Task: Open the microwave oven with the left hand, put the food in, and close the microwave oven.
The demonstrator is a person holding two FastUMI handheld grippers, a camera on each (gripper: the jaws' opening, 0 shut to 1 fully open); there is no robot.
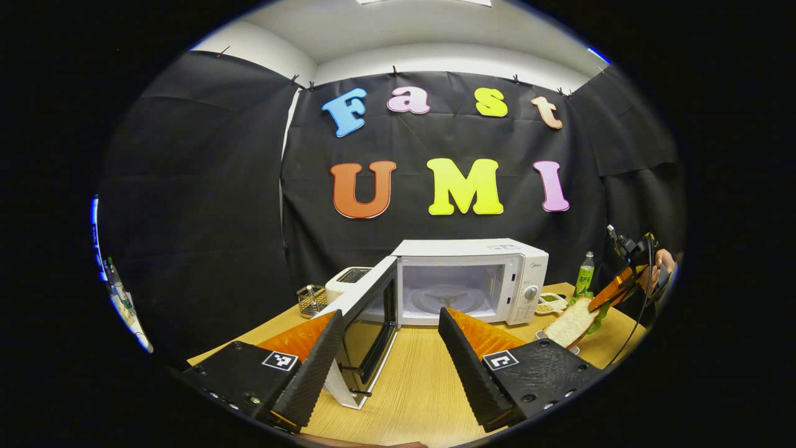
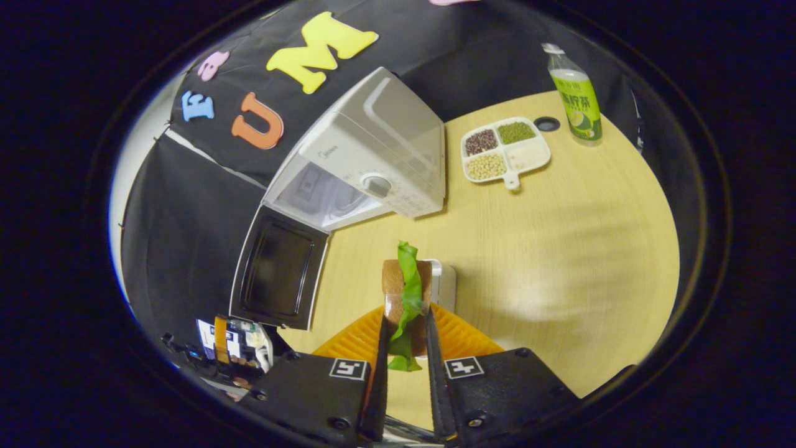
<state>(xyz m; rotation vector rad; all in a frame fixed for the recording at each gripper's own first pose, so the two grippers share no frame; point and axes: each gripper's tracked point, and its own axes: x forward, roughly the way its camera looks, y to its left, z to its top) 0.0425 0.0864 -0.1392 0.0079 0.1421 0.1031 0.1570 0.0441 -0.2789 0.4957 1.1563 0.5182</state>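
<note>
The white microwave (image 1: 472,280) stands on the wooden table with its door (image 1: 367,323) swung wide open to the left, showing the glass turntable (image 1: 446,298) inside. My left gripper (image 1: 390,313) is open just in front of the door, with the door's free edge between its fingers and untouched. At the far right a hand holds my right gripper (image 1: 600,303), shut on a sandwich (image 1: 575,322) of bread and green lettuce. In the right gripper view, my right gripper (image 2: 407,317) holds the sandwich (image 2: 407,289) above a small white dish (image 2: 443,283), to the right of the open door (image 2: 277,274) and the microwave (image 2: 373,162).
A toaster (image 1: 348,280) and a wire basket (image 1: 311,300) stand left of the microwave. A divided tray of beans (image 2: 505,151) and a green bottle (image 2: 575,93) sit to its right. Bare tabletop (image 2: 559,261) stretches in front. The left gripper (image 2: 233,348) is beside the door.
</note>
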